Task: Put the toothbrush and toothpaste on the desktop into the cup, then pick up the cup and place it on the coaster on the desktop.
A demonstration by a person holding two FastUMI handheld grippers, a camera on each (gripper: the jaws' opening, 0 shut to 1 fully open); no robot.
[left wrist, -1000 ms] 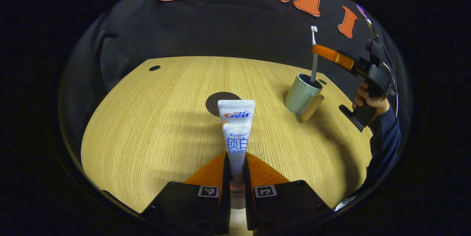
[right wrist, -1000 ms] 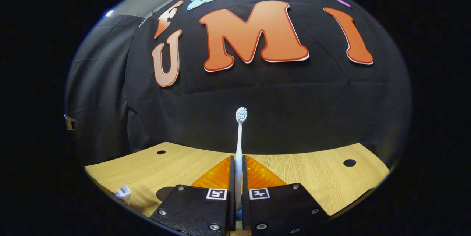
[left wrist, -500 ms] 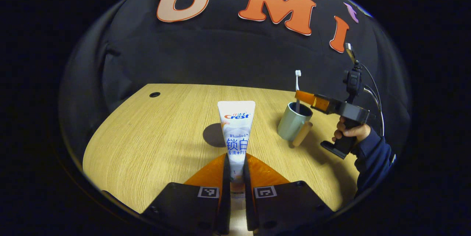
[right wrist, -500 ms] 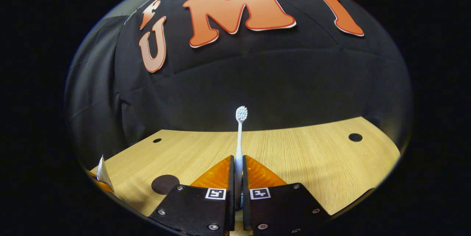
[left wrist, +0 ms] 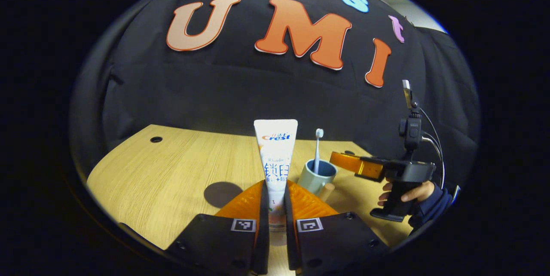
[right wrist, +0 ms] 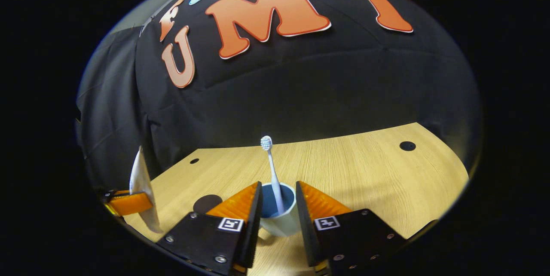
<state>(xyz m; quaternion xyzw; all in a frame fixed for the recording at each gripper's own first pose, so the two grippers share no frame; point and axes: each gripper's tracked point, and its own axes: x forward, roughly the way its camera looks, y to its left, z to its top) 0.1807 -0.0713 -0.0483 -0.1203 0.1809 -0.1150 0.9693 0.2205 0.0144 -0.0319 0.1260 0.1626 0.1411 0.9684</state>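
Toothbrush (right wrist: 272, 173) in round cup (right wrist: 279, 220), flat toothpaste (left wrist: 275, 160) clamped

Toothpaste (left wrist: 275, 155) tube has a label w/ red & blue writing, not read out here. Small black & white square code tags (left wrist: 243, 225) sit on left gripper (left wrist: 275, 183) & right gripper (right wrist: 278, 183).

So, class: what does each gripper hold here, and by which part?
The left gripper clamps the toothpaste tube near its lower, cap end. The right gripper is open and holds nothing; the toothbrush stands in the cup.
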